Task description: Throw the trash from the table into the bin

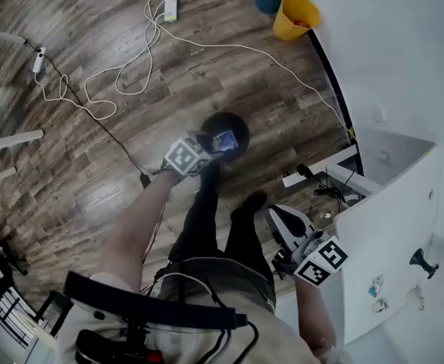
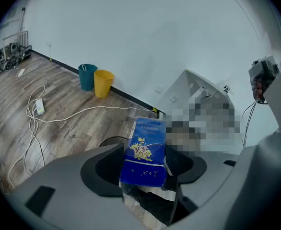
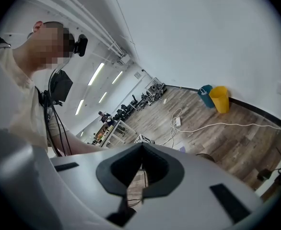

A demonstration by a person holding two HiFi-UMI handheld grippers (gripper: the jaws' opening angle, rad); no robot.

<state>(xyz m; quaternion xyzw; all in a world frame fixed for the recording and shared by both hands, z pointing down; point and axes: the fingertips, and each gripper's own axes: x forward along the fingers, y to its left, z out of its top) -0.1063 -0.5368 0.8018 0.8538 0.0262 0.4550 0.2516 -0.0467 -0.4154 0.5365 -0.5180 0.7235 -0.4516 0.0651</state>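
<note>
Left tongs [image 2: 145,163] grip blue packet [image 2: 145,147] over black bin [image 1: 238,123]; cables [image 2: 97,109] strewn nearby.

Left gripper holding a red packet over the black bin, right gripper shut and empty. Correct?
One thing is off: the packet is blue, not red, as the left gripper view shows. The rest holds: the left gripper grips it above the black bin, and the right gripper is shut and empty.
</note>
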